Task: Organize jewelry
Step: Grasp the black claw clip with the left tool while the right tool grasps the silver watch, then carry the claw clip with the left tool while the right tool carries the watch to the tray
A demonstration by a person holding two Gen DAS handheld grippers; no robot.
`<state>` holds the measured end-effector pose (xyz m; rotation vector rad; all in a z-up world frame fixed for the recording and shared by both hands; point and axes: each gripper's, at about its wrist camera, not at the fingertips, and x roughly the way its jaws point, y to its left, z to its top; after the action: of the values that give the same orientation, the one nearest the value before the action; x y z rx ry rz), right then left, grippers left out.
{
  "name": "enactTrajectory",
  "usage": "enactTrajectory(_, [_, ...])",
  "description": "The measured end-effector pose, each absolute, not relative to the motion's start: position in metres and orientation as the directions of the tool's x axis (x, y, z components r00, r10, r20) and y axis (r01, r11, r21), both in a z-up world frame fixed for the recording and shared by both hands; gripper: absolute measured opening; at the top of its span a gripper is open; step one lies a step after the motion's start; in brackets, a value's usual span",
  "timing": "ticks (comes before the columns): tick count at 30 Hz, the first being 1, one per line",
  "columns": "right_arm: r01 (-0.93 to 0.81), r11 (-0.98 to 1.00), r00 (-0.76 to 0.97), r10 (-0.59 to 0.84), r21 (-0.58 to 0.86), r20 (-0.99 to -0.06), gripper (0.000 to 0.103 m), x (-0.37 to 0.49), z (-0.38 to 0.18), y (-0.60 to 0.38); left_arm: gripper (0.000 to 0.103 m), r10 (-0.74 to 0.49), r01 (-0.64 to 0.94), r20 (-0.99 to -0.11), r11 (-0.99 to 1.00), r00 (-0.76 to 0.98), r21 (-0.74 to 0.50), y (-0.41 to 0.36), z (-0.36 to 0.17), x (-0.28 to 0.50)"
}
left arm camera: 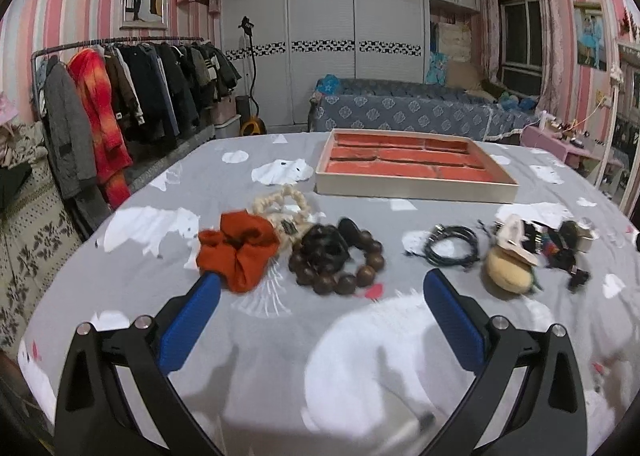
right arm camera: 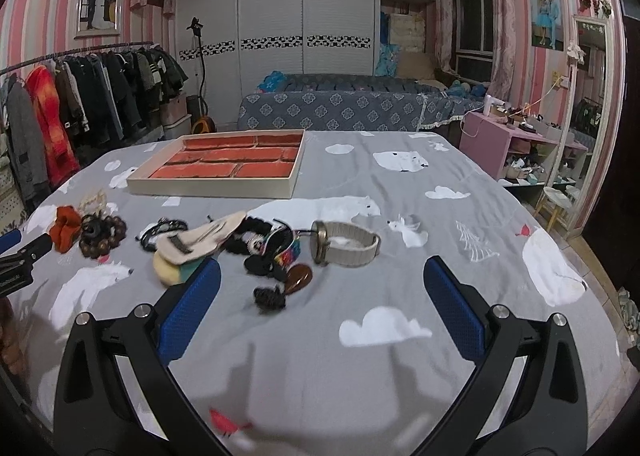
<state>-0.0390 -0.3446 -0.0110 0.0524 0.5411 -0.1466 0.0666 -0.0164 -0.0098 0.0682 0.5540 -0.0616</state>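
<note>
A beige tray with red-lined compartments [left arm camera: 412, 187] [right arm camera: 212, 185] lies at the far side of the grey bedspread. In front of it lies a row of jewelry: an orange scrunchie [left arm camera: 238, 252] [right arm camera: 66, 228], a cream bead bracelet [left arm camera: 286, 199], a brown wooden bead bracelet [left arm camera: 340, 260] [right arm camera: 106, 234], a black cord bracelet [left arm camera: 452, 250] [right arm camera: 162, 230], a yellow plush piece [left arm camera: 506, 270] [right arm camera: 170, 268], and a watch with a pale band [right arm camera: 346, 244]. My left gripper [left arm camera: 322, 292] is open, just short of the brown beads. My right gripper [right arm camera: 322, 276] is open, just short of the watch.
A clothes rack [left arm camera: 120, 95] stands left of the bed. A blue patterned sofa [right arm camera: 340, 107] is behind. A pink shelf [right arm camera: 508, 147] and a mirror [right arm camera: 588, 115] stand at the right. A dark hair tie [right arm camera: 270, 298] and an amber pendant [right arm camera: 300, 278] lie near my right gripper.
</note>
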Motion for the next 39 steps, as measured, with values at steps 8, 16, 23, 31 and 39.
enactTrajectory(8, [0.141,0.990,0.814,-0.101,0.027,-0.572,0.094,0.007,-0.018,-0.367,0.099,-0.047,0.113,-0.589,0.991,0.807,0.077,-0.013,-0.025,0.117])
enactTrajectory(16, [0.133,0.990,0.772,-0.075,0.045,-0.631,0.090,0.047,-0.030,-0.377,0.099,-0.057,0.149,-0.667,0.985,0.743,0.082,-0.012,-0.051,0.159])
enactTrajectory(23, [0.133,0.990,0.735,-0.065,0.050,-0.675,0.083,0.071,-0.046,-0.380,0.097,-0.019,0.163,-0.683,0.976,0.730,0.147,-0.018,-0.057,0.177])
enactTrajectory(31, [0.131,0.988,0.697,-0.029,0.087,-0.717,0.060,0.094,-0.062,-0.387,0.053,-0.045,0.238,-0.731,0.958,0.681,0.162,-0.031,-0.068,0.188])
enactTrajectory(39, [0.093,0.993,0.652,-0.011,0.066,-0.758,0.019,0.111,-0.078,-0.379,0.047,-0.055,0.237,-0.740,0.961,0.671,0.143,-0.028,-0.070,0.192])
